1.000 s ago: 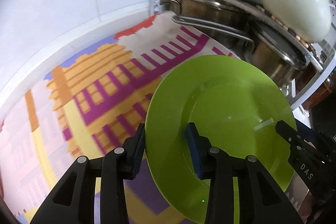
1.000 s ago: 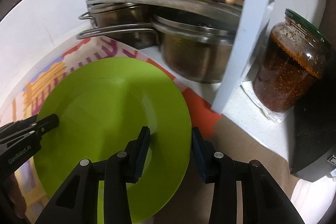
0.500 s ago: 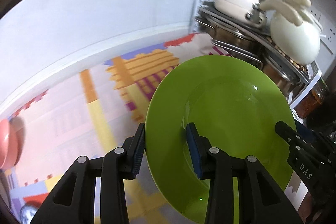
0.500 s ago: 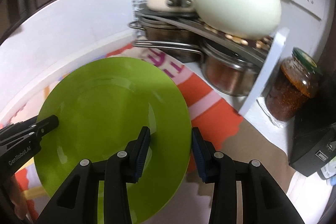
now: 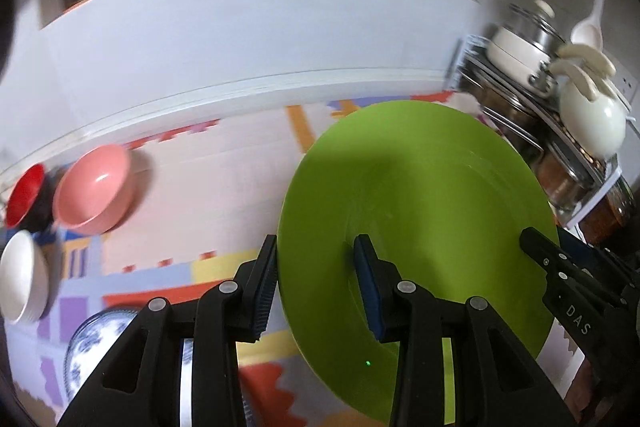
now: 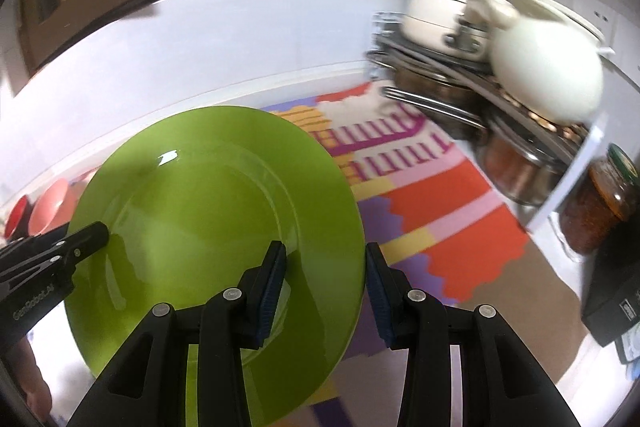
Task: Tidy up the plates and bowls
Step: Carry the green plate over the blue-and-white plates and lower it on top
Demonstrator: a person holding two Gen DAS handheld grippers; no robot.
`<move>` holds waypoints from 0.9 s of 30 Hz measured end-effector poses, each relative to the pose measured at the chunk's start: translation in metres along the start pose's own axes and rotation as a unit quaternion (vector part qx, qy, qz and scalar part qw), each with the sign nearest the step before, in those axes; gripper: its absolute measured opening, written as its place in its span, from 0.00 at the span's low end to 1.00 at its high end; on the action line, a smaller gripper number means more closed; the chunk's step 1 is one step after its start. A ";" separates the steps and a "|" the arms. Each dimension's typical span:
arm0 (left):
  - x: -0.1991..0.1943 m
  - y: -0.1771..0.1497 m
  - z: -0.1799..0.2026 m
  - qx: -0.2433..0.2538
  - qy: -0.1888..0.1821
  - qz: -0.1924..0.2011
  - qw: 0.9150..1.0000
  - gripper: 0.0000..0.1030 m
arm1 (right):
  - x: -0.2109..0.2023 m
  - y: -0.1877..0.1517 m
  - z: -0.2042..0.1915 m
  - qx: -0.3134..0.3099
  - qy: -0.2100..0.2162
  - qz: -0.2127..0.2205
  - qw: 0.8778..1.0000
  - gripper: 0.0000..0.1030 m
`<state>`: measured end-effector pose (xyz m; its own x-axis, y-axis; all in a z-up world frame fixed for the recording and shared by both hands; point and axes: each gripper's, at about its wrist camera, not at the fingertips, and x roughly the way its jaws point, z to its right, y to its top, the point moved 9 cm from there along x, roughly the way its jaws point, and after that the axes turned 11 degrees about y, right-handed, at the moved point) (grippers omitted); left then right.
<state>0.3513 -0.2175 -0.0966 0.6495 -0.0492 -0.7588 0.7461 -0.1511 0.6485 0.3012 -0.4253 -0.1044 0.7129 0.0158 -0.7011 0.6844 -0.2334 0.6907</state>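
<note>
A large green plate (image 5: 420,211) is held in the air between both grippers; it also shows in the right wrist view (image 6: 208,211). My left gripper (image 5: 316,283) is shut on its left rim. My right gripper (image 6: 326,287) is shut on its right rim, and its fingers (image 5: 560,267) show in the left wrist view. A pink bowl (image 5: 94,183), a red bowl (image 5: 24,195), a white bowl (image 5: 22,275) and a blue-patterned plate (image 5: 96,343) sit on the mat at the left.
A colourful mat (image 6: 432,203) covers the counter. A rack (image 6: 472,75) with steel pots, a cream kettle (image 6: 548,75) and a cream pot stands at the right. A jar (image 6: 600,211) and a black box (image 6: 616,291) stand beside it. A white wall runs behind.
Both grippers have pulled the green plate up and back from the pot rack and swung left. The bowls at the left have come into view.
</note>
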 end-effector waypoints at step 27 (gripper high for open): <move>-0.045 -0.102 -0.191 -0.135 0.118 -0.042 0.983 0.36 | 0.013 -0.053 -0.199 -0.146 0.125 -0.048 0.980 0.40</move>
<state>0.2740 -0.0118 -0.1165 0.5770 0.1872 -0.7950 0.7891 0.1235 0.6018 0.3043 -0.2196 -0.1146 0.6332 0.2706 -0.7251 0.7385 0.0692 0.6707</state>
